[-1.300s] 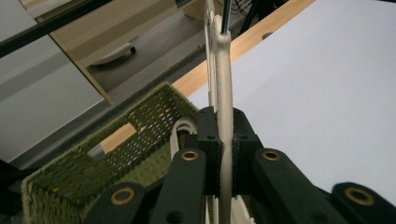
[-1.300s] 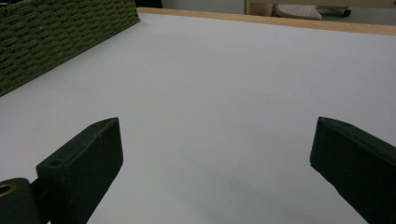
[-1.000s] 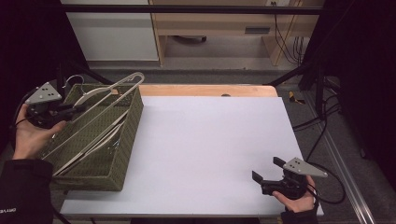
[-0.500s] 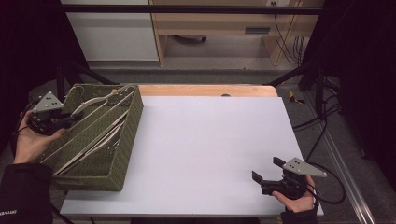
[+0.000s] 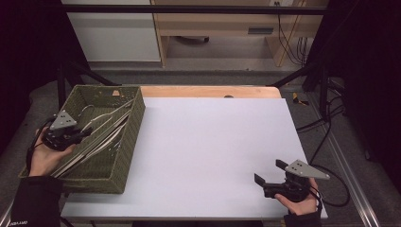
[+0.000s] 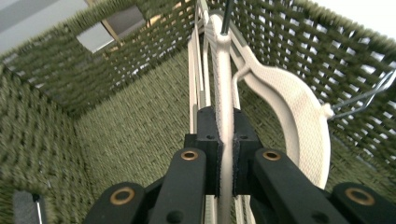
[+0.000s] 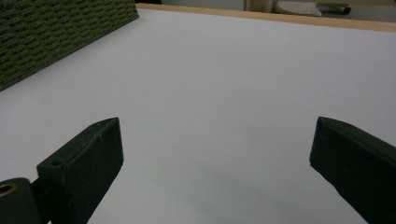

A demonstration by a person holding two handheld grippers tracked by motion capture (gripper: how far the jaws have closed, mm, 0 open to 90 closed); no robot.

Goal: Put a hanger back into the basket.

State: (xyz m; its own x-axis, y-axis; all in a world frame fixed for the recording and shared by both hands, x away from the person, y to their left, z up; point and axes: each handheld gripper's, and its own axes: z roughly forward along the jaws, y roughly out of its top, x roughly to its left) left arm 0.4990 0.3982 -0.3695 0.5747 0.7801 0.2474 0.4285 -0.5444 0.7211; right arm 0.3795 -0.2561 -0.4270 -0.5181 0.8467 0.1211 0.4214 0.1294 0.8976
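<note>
The left gripper (image 5: 81, 135) sits inside the green woven basket (image 5: 126, 142) at the left edge of the table (image 5: 213, 142), its jaws clamped tight on the thin bar of a cream-white hanger (image 6: 225, 93). In the left gripper view the bar runs straight up between the two black pads (image 6: 208, 140), and the hanger's curved shoulder bends off to the right against the basket wall — more pale hangers (image 5: 101, 139) lie lengthwise beneath it. The right gripper (image 5: 268, 175) rests at the table's near right corner, well apart from the basket, jaws spread wide with nothing between them.
</note>
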